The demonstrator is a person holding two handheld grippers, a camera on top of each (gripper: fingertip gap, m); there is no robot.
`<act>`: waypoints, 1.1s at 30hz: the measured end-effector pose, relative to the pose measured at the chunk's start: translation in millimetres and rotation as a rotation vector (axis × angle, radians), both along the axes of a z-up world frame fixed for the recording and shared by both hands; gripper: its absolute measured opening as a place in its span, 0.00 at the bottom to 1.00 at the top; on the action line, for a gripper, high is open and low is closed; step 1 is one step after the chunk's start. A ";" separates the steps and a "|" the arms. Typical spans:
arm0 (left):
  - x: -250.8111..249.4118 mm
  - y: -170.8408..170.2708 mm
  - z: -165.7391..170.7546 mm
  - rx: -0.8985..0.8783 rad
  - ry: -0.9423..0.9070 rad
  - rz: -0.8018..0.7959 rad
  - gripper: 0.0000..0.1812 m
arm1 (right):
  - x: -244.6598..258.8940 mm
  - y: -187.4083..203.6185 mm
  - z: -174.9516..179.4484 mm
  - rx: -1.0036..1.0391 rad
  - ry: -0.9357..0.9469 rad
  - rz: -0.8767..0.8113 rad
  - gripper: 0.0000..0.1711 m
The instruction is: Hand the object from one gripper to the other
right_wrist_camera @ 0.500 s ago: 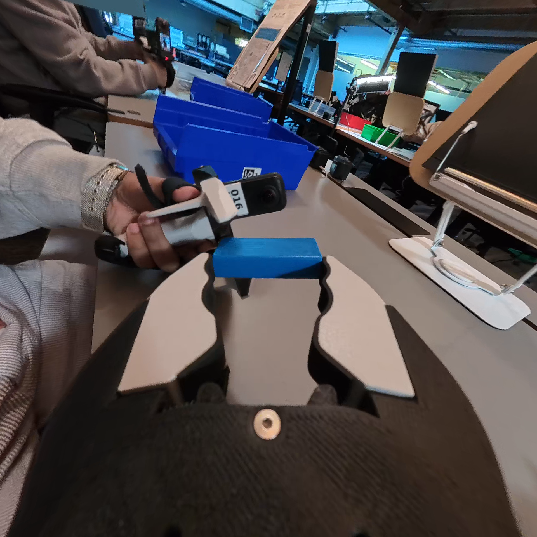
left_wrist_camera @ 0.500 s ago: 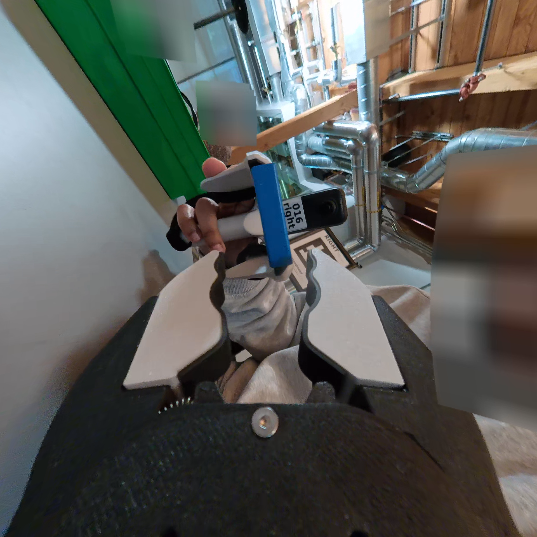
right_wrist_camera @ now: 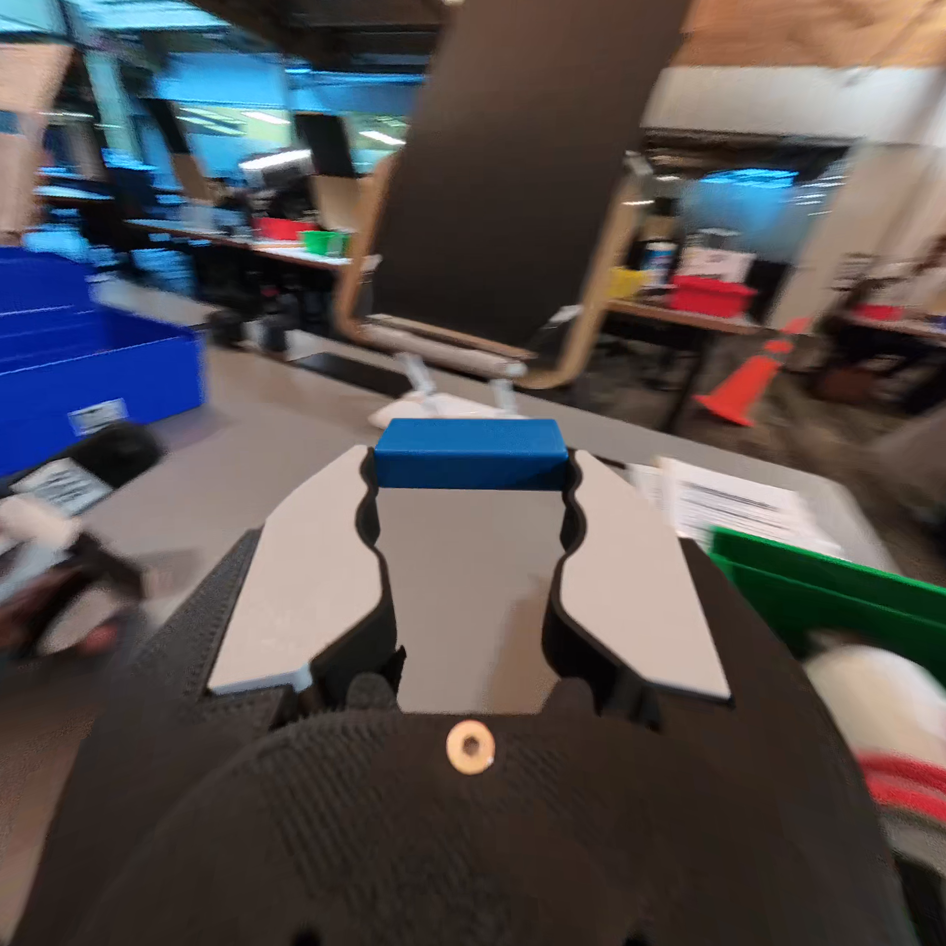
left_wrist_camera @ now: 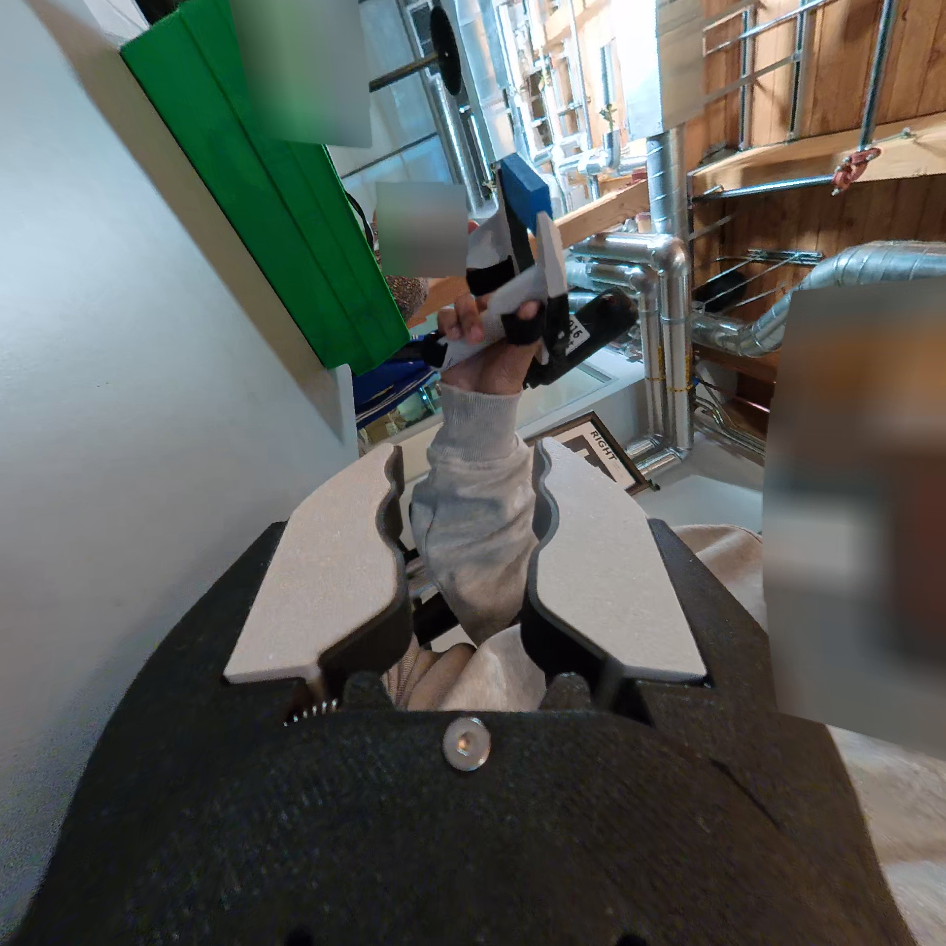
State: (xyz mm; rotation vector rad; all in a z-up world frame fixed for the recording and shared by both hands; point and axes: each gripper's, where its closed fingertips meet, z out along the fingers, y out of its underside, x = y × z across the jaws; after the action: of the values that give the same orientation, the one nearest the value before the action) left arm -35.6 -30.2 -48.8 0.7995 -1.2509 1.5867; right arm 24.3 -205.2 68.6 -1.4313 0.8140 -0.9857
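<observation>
Blue block (right_wrist_camera: 471, 453), one, in right claw (right_wrist_camera: 471, 460)

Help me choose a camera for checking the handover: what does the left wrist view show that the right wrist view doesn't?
Only the left wrist view shows the left gripper open and empty, the hand carrying the right gripper, silver ducts and a wooden wall.

Only the right wrist view shows the table, blue bin and orange cone.

Both show the blue block clamped in the right gripper, and the green bin.
</observation>
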 end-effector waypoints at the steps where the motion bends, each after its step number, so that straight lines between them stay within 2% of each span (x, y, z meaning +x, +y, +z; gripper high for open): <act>1: 0.4 0.3 0.2 -0.002 0.002 0.000 0.26 | 0.7 -32.5 6.2 0.004 -0.003 -0.093 0.41; 4: 1.4 0.1 -0.3 -0.001 0.008 0.002 0.26 | -3.2 -127.9 0.1 0.019 0.068 -0.339 0.42; 7: 1.0 -0.9 -1.5 0.009 0.009 -0.001 0.26 | -16.6 -208.4 -27.0 0.032 0.157 -0.554 0.42; 10: 0.9 -1.4 -2.2 0.015 0.008 -0.002 0.26 | -29.8 -255.9 -59.7 0.044 0.280 -0.670 0.42; 13: 1.3 -1.4 -2.6 0.016 0.013 -0.002 0.26 | -38.3 -275.1 -93.3 0.014 0.470 -0.705 0.41; 18: 2.7 -0.5 -2.2 0.009 0.023 0.001 0.26 | -52.8 -276.7 -124.8 -0.043 0.711 -0.668 0.42; 21: 2.5 -0.6 -2.2 0.012 0.020 0.001 0.26 | -53.7 -276.8 -133.6 -0.070 0.752 -0.674 0.42; 23: 2.0 -0.9 -2.5 0.016 0.016 0.001 0.25 | -50.5 -280.8 -126.5 -0.099 0.708 -0.724 0.42; 25: 1.6 -1.2 -2.8 0.020 0.012 0.001 0.25 | -45.5 -276.6 -110.8 -0.103 0.647 -0.734 0.47; 28: 1.5 -1.5 -3.1 0.022 0.011 0.001 0.25 | -34.2 -251.8 -65.6 -0.090 0.475 -0.685 0.43; 30: 1.4 -1.6 -3.1 0.023 0.012 0.000 0.25 | -25.7 -216.5 -32.9 -0.059 0.361 -0.583 0.39; 33: 1.8 -2.0 -2.4 0.018 0.009 0.005 0.25 | -13.0 -135.5 2.5 0.059 0.230 -0.338 0.35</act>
State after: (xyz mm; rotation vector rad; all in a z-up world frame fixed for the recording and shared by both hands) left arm -33.9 -32.2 -51.2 0.8204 -1.2588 1.5761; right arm 11.3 -340.7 71.1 -1.3986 1.2752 -1.0496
